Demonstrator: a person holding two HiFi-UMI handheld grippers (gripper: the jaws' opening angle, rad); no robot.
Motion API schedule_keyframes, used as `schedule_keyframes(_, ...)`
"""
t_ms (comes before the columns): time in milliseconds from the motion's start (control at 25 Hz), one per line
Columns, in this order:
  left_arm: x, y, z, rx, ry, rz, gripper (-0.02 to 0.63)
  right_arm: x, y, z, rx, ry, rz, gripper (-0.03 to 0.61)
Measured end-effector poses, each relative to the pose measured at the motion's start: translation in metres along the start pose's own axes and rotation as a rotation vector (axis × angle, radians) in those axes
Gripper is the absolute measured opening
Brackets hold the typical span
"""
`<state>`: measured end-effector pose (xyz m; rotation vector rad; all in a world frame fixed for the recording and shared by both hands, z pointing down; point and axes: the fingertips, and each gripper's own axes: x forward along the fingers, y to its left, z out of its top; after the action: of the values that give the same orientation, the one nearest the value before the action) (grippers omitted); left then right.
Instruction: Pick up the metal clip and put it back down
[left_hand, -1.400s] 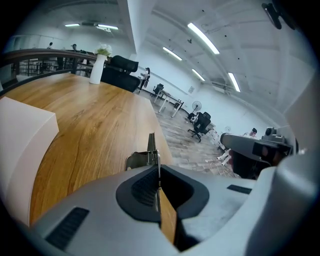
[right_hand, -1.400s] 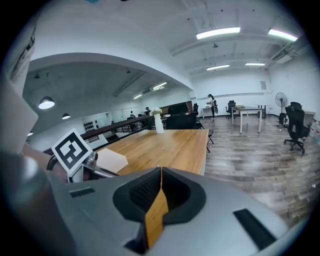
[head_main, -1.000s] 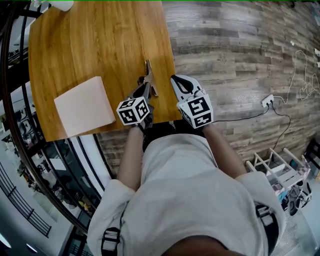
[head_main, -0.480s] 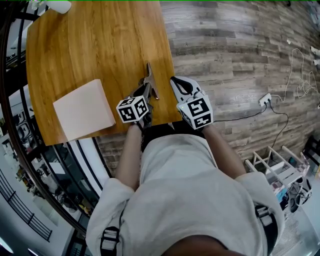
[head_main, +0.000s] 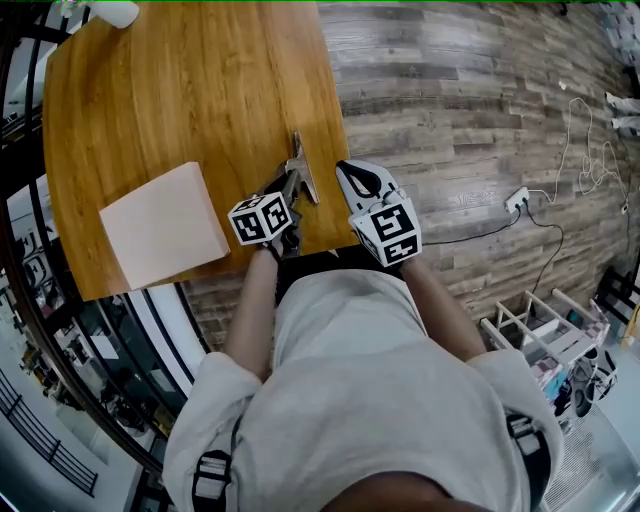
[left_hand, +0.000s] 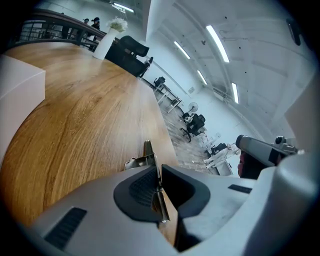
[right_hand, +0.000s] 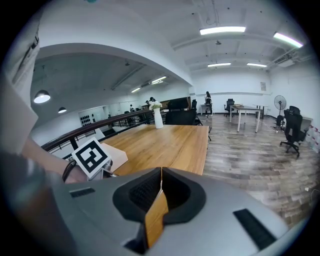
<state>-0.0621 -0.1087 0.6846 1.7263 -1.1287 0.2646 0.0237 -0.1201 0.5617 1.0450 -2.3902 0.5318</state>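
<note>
The metal clip lies along the near right part of the wooden table, pointing away from me. My left gripper is shut on the clip's near handle. In the left gripper view the thin steel strip runs out from between the closed pads, and its far end is low over the wood. I cannot tell whether it touches the table. My right gripper hovers at the table's right edge, just right of the clip. Its jaws are shut with nothing between them.
A white box sits on the table left of the left gripper. A white vase stands at the far left corner. A black railing runs along the left side. Plank floor with a cable and socket lies to the right.
</note>
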Motion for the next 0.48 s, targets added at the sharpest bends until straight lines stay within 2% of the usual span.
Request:
schedule_keyframes(360, -0.002, 0.014, 0.0, -0.03, 0.029, -0.03, 0.036, 0.011, 0.017, 0.006, 0.014, 0.019, -0.012, 0.026)
schedule_keyframes(480, -0.004, 0.015, 0.0, -0.041, 0.033, -0.053, 0.106, 0.015, 0.021, 0.007, 0.014, 0.023, -0.019, 0.026)
